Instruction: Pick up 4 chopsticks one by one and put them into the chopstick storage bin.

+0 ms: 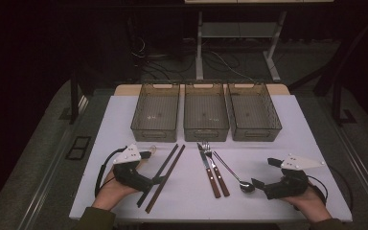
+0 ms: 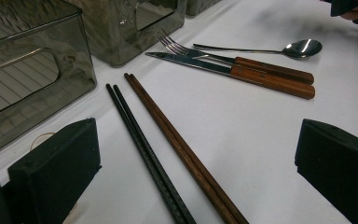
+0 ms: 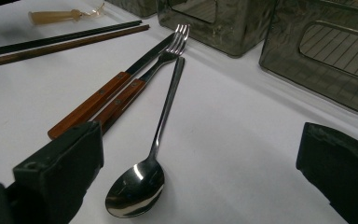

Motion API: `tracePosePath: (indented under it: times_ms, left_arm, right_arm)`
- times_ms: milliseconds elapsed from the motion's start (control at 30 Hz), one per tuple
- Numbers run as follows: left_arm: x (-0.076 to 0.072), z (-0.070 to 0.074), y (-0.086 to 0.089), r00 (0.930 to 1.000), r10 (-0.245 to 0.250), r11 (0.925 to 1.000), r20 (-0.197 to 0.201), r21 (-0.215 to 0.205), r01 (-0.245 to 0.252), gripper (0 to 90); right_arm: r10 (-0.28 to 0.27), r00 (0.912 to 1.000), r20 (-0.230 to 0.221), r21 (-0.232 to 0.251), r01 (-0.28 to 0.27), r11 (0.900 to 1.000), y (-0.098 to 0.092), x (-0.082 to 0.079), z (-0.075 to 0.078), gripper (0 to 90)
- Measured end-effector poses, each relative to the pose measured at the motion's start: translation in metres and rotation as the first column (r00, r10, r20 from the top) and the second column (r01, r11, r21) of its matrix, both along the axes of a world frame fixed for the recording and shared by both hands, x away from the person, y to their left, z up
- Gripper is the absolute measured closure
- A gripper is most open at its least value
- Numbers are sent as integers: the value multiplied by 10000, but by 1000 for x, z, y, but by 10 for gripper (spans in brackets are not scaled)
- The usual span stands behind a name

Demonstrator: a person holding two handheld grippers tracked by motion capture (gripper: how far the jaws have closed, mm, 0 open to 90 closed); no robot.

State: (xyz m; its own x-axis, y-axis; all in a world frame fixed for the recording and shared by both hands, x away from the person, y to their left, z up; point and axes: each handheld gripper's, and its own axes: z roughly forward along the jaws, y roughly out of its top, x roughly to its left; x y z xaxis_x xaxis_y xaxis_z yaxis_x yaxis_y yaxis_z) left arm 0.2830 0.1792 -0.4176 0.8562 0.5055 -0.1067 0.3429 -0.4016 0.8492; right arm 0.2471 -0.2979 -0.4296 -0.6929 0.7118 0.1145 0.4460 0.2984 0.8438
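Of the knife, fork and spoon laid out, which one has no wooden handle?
The spoon: all metal, lying rightmost with its bowl toward the right gripper. The knife and fork both have brown wooden handles.

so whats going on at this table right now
A person sits with a gripper in each hand, both open and holding nothing. The left gripper rests by two pairs of chopsticks; the right gripper sits beside the spoon. A knife and fork lie between them. Three bins stand empty behind. Nothing has been picked up yet.
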Motion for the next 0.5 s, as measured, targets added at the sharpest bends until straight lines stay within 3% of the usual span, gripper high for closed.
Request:
tracePosePath:
  times_ms: [500]
  left_arm:
    - [2,2,-4,10000,42,9999,30,149,-43,0]
  right_arm:
    - [-60,10000,-8,100,60,9999,-2,2,0,8]
